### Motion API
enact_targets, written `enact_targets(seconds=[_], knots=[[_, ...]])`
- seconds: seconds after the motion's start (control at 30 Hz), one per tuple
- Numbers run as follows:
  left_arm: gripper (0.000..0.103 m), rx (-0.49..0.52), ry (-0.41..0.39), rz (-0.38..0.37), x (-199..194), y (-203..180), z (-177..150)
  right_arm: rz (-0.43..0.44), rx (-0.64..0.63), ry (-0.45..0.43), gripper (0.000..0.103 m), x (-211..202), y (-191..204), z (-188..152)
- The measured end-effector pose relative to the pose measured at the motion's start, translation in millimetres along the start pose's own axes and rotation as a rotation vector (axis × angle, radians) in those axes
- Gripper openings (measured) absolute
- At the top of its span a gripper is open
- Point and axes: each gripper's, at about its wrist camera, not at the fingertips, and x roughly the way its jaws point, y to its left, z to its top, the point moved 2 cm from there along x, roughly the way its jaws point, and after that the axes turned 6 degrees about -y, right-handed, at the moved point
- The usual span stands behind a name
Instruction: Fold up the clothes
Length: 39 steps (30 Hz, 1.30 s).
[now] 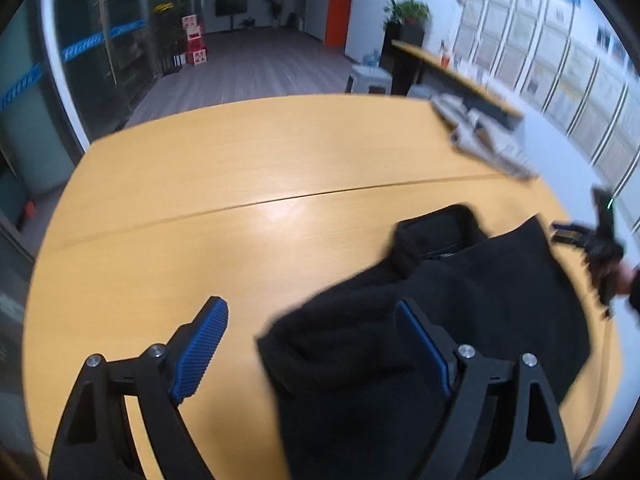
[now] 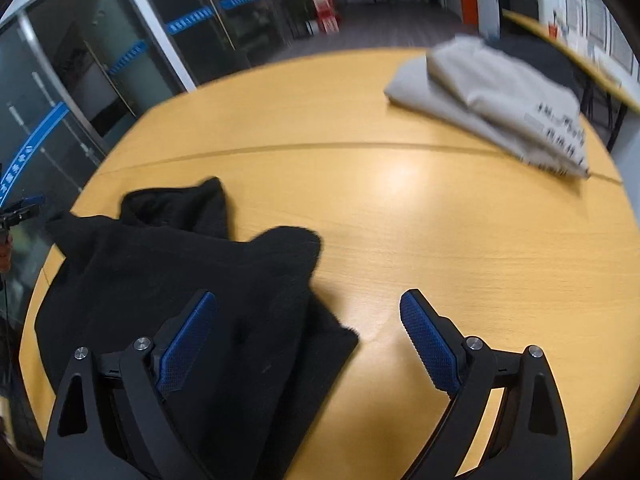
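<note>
wooden table (image 1: 240,168) bears all | black garment (image 1: 440,320) lies crumpled on the table's near edge | folded grey garment (image 2: 492,100) at the table's far side, well apart from the black garment | left gripper (image 1: 312,336) spread wide, empty, above the black garment's left edge | right gripper (image 2: 308,328) spread wide, empty, over its right edge

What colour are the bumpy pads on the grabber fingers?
Blue, on black fingers. The right gripper's pads show it best in the right wrist view.
</note>
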Motion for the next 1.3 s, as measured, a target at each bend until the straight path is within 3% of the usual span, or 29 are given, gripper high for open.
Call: enact_targets(seconds=[0.1,0.17,0.23,0.27,0.33,0.47,0.5,0.57,0.63,0.7,0.73,0.77,0.8,0.83,0.97,1.17,1.27,1.3], knots=[[0.089,-0.008,0.077,0.006,33,9,-10,0.027,0.076,0.028,0.08,19,-11,5],[0.089,-0.035,0.092,-0.015,42,14,-18,0.048,0.101,0.047,0.043,27,-12,2],[0.089,-0.062,0.04,-0.066,26,17,-26,0.055,0.082,0.081,0.017,33,-6,-4],[0.089,-0.063,0.025,-0.088,18,19,-28,0.057,0.069,0.083,0.014,34,-2,-6],[0.089,-0.059,-0.002,-0.131,0,21,-31,0.065,0.077,0.047,0.013,27,-1,-5],[0.089,-0.046,0.024,-0.198,2,20,-40,0.093,0.114,0.019,0.017,22,-4,-4],[0.089,-0.042,0.031,-0.215,2,20,-43,0.095,0.116,0.02,0.021,23,-3,-4],[0.089,-0.035,0.045,-0.248,4,20,-47,0.098,0.123,0.023,0.039,24,-2,-4],[0.089,-0.014,0.056,-0.245,19,13,-51,0.1,0.119,0.034,0.04,27,1,-4],[0.088,-0.02,0.05,-0.232,35,10,-50,0.101,0.111,0.048,0.035,31,4,-4],[0.085,-0.034,0.04,-0.227,42,11,-48,0.099,0.101,0.047,0.013,32,7,-4],[0.07,-0.057,0.03,-0.222,47,15,-44,0.099,0.089,0.027,0.008,29,9,-3],[0.04,-0.083,0.019,-0.218,50,19,-38,0.104,0.085,-0.008,0.008,21,11,-1],[0.026,-0.116,0.017,-0.208,53,25,-33,0.109,0.081,-0.042,0.007,14,13,2],[0.017,-0.169,0.03,-0.203,60,33,-18,0.088,0.082,-0.108,0.007,-3,9,0],[0.02,-0.129,0.109,-0.106,89,38,-24,-0.002,0.089,-0.026,0.007,27,-4,-15],[0.037,-0.076,0.137,-0.041,102,32,-30,-0.021,0.105,-0.032,0.008,25,-6,-18],[0.038,-0.063,0.123,-0.032,100,29,-28,-0.031,0.097,-0.03,0.008,24,-5,-18]])
